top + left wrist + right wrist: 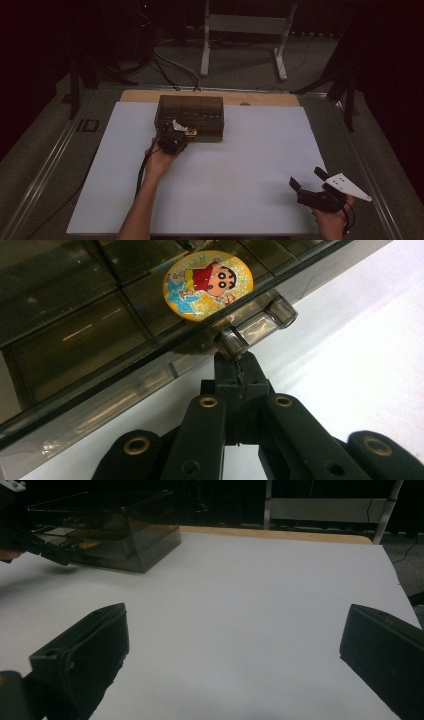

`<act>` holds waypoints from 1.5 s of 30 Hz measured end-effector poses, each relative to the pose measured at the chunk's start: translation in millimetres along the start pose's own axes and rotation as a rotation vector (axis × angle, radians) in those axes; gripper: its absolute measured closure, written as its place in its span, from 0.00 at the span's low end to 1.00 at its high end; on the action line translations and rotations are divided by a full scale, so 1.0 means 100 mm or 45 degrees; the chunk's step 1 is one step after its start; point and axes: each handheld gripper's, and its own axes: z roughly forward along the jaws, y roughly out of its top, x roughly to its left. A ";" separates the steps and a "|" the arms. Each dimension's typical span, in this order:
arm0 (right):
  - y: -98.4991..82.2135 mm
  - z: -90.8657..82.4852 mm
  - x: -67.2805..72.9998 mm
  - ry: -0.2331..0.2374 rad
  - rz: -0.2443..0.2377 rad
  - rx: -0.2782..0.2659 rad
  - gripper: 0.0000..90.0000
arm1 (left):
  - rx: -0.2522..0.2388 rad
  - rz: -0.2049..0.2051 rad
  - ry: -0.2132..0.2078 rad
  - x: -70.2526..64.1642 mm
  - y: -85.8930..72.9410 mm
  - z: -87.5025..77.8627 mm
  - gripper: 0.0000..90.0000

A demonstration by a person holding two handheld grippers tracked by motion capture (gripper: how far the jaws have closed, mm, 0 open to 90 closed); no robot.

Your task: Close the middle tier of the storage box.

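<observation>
Two jaws of the left gripper (239, 371) are pressed together just under the clear latch tab (256, 326) at the front of a smoky plastic box (190, 117). Beyond it, a round glittery cartoon sticker (208, 284) sits on the lid. The box looks rigid, light and slick; the tab seems the natural hold. The right gripper (308, 181) hovers wide open over the bench (240, 170), well apart.

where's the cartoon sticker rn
In the left gripper view the round cartoon sticker sits on the dark see-through box, just above its clear latch, where the left claw is closed.
</observation>
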 end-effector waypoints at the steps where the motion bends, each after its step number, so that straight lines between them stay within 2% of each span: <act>1: 0.00 0.00 0.00 0.000 0.000 0.001 0.00 | -0.001 -0.003 0.001 0.00 0.00 0.00 1.00; 13: 0.00 0.00 0.00 -0.001 0.000 0.001 0.00 | -0.009 -0.009 0.014 0.02 0.03 0.02 1.00; 45: 0.00 -0.01 -0.01 -0.004 0.003 0.004 0.00 | -0.033 -0.069 0.040 0.07 0.09 0.08 1.00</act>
